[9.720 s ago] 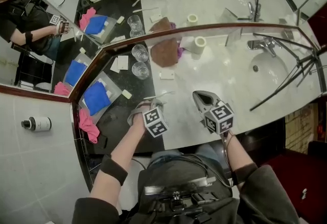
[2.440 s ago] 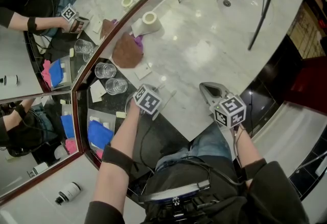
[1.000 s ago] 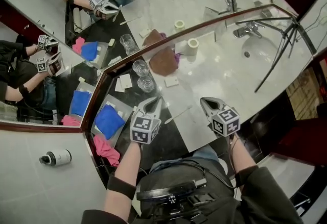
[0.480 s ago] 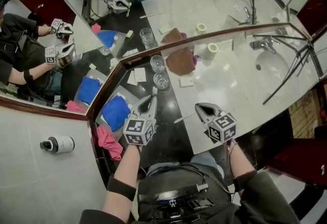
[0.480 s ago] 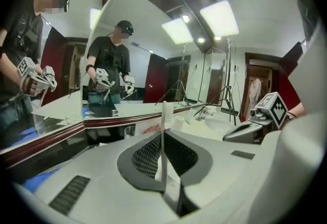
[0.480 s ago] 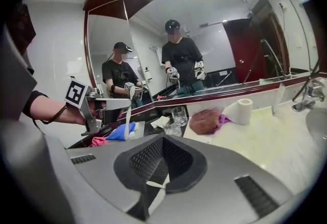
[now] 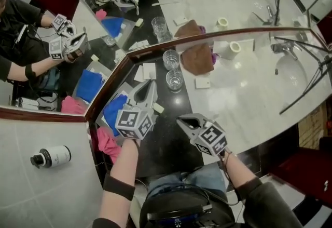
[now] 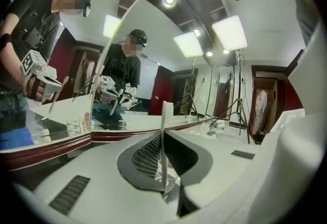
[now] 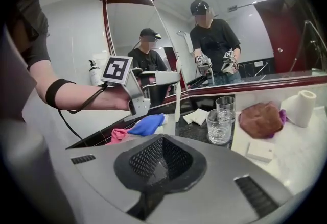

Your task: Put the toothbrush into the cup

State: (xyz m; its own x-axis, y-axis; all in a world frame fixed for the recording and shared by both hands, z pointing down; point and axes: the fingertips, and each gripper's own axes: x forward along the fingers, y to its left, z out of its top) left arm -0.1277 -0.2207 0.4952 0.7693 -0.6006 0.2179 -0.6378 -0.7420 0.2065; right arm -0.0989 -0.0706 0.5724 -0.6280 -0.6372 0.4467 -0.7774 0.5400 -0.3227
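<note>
- Both tools have swung leftward since half a second ago; the right hand-held gripper (image 9: 162, 141) is now in front of the cup (image 7: 174, 80), pressed together on nothing.
- The left hand-held gripper (image 8: 163, 139) pinches the toothbrush (image 8: 163, 116) upright, near the cup's left side.
- Carrying is the step in hand; next, the brush needs lifting over the cup's mouth, tipping down and releasing.
- The cup looks empty, as does the second glass (image 7: 170, 59) just behind the cup.

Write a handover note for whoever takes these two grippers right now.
Left gripper: shut on the toothbrush, brush end up.
Right gripper: shut, empty, beside the left one.
Near cup and far cup stand on the dark counter, no brush in either.
Done: toothbrush picked up.
Left: carry it to a cup and drop it in.
</note>
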